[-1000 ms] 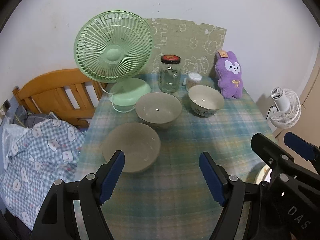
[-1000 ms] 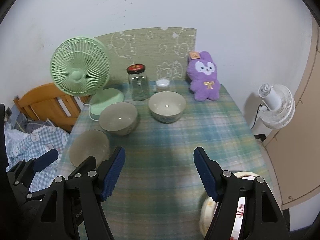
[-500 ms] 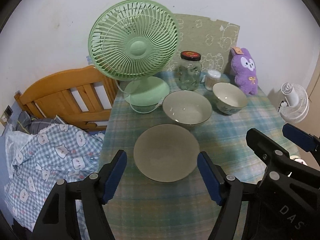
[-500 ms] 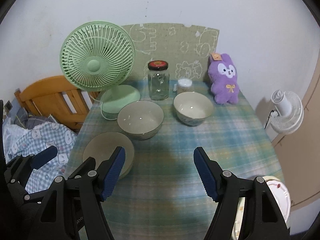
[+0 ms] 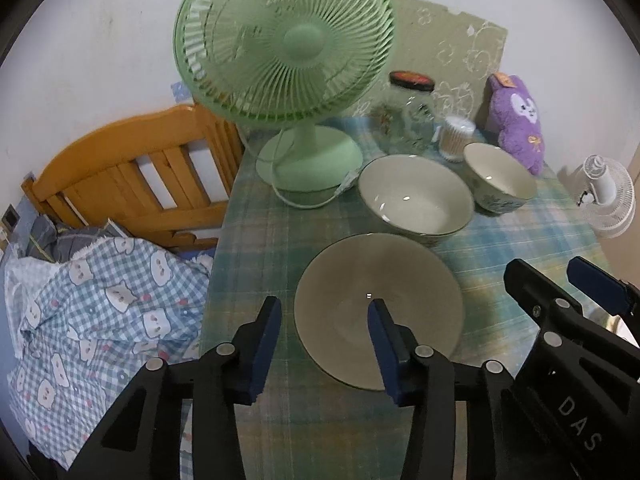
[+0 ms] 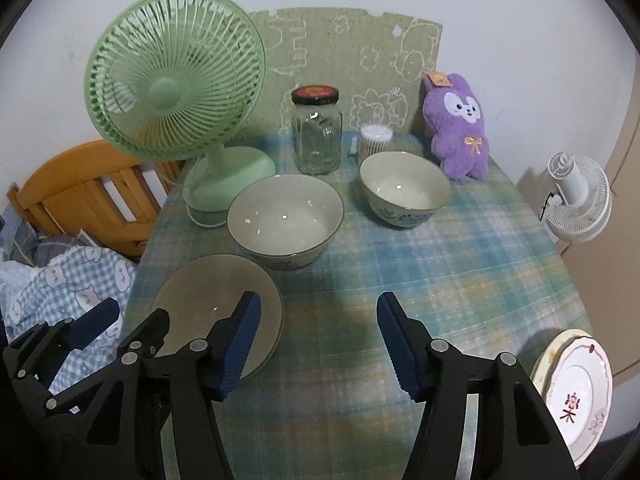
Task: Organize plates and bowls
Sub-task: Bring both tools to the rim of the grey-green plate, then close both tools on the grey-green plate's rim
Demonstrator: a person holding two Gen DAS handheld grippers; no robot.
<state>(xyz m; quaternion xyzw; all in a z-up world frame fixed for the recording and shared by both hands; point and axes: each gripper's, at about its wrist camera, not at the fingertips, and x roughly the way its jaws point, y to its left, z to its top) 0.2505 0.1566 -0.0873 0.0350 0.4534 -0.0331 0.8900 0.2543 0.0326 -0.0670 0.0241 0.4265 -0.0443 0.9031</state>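
Plaid table (image 6: 460, 280): big bowl (image 6: 286, 220) and small bowl (image 6: 404, 194) both empty, jar (image 6: 317, 136) looks empty. My left gripper (image 5: 324, 338) has just been closing, straddling the plate (image 5: 380, 308) rim without gripping; right gripper (image 6: 318, 340) narrowing too, nothing between.

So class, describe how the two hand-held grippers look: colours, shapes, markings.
Both are alike: the left hand-held gripper and right hand-held gripper have black angular frames with silver rivets and two blue ribbed finger pads. White letters "DAS" mark the right one's body.

Your counter (image 6: 460, 272), plaid-clothed, carries: grey plate (image 6: 216, 304), two bowls (image 6: 286, 220) (image 6: 404, 194), green fan (image 6: 176, 76), glass jar (image 6: 317, 132), swab tub (image 6: 375, 140), purple plush rabbit (image 6: 458, 132), patterned plates (image 6: 576, 388) at its near right edge.
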